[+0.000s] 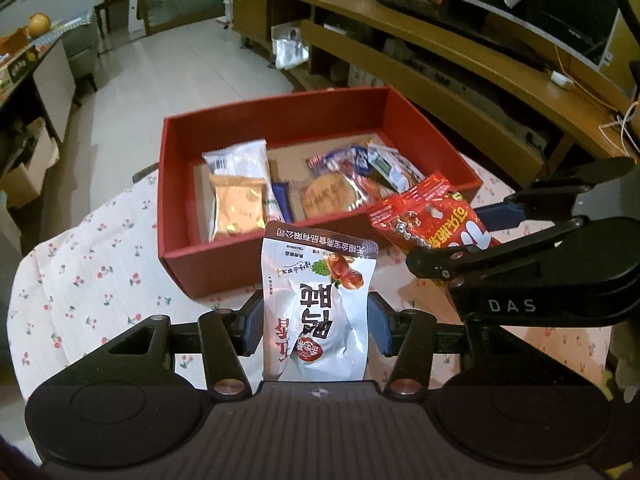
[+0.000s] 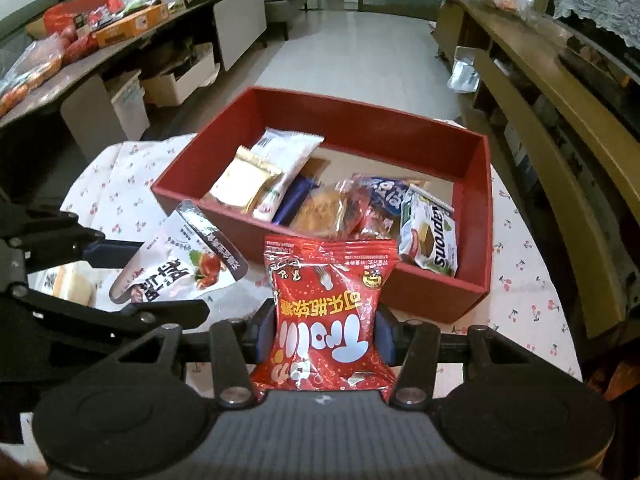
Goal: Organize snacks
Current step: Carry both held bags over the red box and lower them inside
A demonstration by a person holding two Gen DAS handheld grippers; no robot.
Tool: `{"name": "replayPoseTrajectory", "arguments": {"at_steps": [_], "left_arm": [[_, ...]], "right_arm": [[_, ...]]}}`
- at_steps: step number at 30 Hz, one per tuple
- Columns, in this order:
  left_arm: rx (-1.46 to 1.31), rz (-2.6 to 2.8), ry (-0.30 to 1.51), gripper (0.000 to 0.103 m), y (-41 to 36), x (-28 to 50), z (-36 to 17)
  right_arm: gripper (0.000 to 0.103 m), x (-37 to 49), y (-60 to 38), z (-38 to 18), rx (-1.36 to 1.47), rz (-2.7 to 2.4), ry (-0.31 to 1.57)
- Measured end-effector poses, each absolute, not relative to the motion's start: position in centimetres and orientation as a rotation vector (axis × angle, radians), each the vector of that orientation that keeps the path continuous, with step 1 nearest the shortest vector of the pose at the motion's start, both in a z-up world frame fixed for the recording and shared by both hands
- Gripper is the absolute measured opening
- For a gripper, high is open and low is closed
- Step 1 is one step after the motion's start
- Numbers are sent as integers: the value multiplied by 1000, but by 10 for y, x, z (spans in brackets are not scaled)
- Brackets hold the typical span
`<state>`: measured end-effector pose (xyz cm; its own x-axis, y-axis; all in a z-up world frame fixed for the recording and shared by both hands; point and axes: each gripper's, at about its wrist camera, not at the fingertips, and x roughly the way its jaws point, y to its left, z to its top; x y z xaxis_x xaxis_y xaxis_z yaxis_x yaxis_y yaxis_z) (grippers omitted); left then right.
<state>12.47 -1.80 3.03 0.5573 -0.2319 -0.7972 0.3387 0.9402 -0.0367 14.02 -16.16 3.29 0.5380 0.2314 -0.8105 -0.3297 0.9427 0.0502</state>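
Note:
My left gripper [image 1: 316, 326] is shut on a white snack pouch [image 1: 320, 300] with a brown top band, held just in front of the red box [image 1: 280, 108]. My right gripper [image 2: 325, 338] is shut on a red Trolli candy bag [image 2: 326, 316], also held in front of the red box [image 2: 360, 106]. The box holds several snack packets, among them a gold one [image 1: 237, 208] and a Naprons wafer pack [image 2: 432, 236]. The right gripper with the red bag [image 1: 432, 216] shows at the right of the left wrist view; the white pouch [image 2: 180, 256] shows at the left of the right wrist view.
The box stands on a table with a cherry-print cloth [image 1: 88, 264]. A wooden TV unit [image 1: 460, 52] runs along the right. A low dark table [image 2: 100, 52] loaded with more snack packs stands at the left. A bread pack [image 2: 68, 286] lies on the cloth.

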Motion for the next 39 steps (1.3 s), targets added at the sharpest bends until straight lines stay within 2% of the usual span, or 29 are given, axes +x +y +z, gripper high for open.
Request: {"name": "replayPoseTrajectory", "arguments": {"at_steps": [21,39], "left_arm": [[116,-269,799,58,-27,180,62],[125,-198,811,58,-31,221,39]], "right_arm": [[73,196,-172,64,-38,232,849],[73,247,-169,39,-44,192,883]]}}
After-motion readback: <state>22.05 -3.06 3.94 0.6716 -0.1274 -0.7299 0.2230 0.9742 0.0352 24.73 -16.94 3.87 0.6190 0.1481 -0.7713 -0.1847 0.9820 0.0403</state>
